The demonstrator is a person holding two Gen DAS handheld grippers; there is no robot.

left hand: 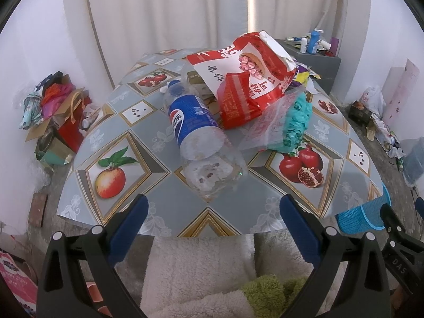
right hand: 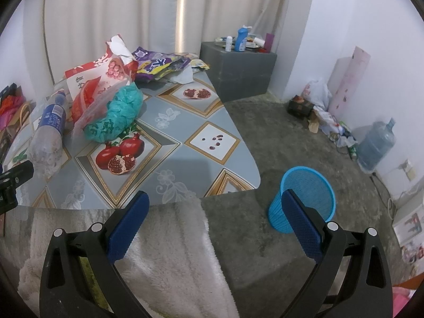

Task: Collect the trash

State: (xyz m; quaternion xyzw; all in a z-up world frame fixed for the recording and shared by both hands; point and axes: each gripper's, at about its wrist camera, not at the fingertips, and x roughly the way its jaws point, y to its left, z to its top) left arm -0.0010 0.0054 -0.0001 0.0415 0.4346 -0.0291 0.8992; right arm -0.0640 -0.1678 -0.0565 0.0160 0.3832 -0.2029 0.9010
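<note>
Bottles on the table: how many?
1: a Pepsi bottle lying on its side near the table's middle, beside the red bag. The trash pile may hide others.

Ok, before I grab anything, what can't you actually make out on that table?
- Under the red snack bag: in the left wrist view it covers flat cardboard-like scraps.
- Purple wrapper: in the left wrist view, mostly hidden behind the red bag.
- Blue bin: its inside bottom is out of sight; the right claw finger overlaps its wall.
- Pepsi bottle: contents unclear.
</note>
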